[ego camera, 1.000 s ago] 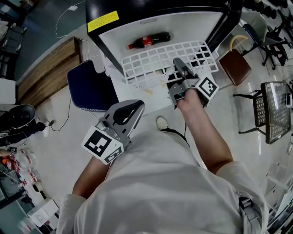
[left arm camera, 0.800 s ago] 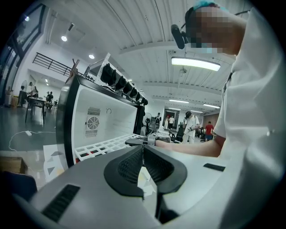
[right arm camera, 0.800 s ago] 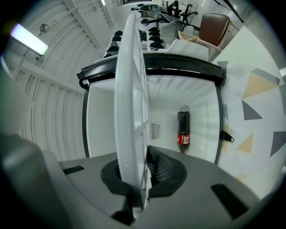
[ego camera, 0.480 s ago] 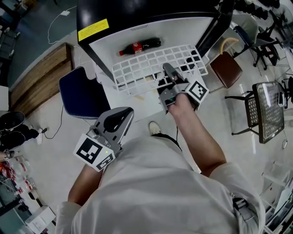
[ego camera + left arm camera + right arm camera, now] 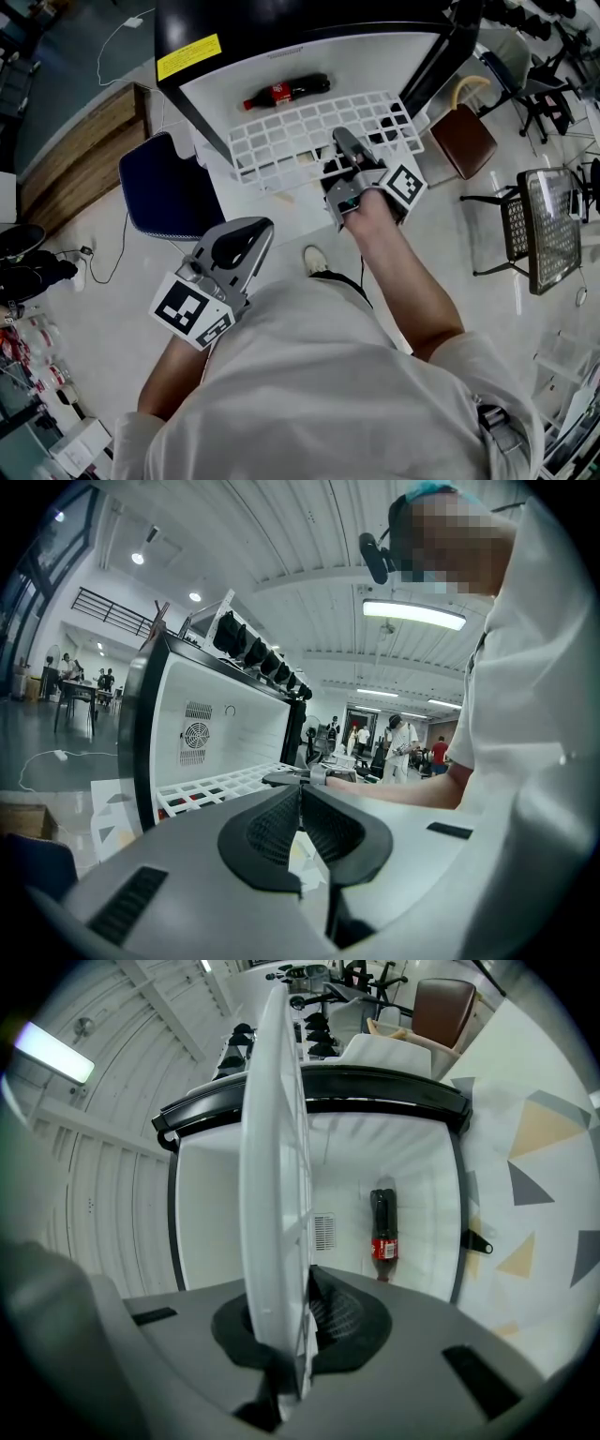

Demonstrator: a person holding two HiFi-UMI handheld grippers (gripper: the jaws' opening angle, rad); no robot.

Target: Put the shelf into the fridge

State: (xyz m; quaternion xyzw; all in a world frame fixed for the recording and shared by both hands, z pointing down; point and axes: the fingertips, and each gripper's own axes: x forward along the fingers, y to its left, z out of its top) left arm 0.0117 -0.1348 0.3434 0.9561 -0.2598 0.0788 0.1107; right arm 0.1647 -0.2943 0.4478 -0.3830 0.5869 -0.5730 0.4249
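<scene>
A white wire shelf [image 5: 300, 131] lies level, partway into the open fridge [image 5: 225, 80], with a cola bottle [image 5: 286, 91] lying on the white floor beneath it. My right gripper [image 5: 340, 141] is shut on the shelf's near edge. In the right gripper view the shelf [image 5: 277, 1147] stands edge-on between the pads, with the bottle [image 5: 383, 1227] behind it. My left gripper [image 5: 255, 234] hangs back near my body, shut with nothing in it. The left gripper view shows its pads [image 5: 272, 832] pressed together, and beyond them the shelf [image 5: 220, 782] and the fridge [image 5: 220, 728].
A blue chair [image 5: 169, 192] stands left of the fridge and a brown chair [image 5: 473, 139] to its right. A wire-mesh chair [image 5: 553, 230] sits farther right. A wooden panel [image 5: 80, 150] runs along the left. The black fridge door [image 5: 448, 58] stands open at right.
Only the head camera has shifted a little. Both grippers and the shelf keep the same places relative to the fridge.
</scene>
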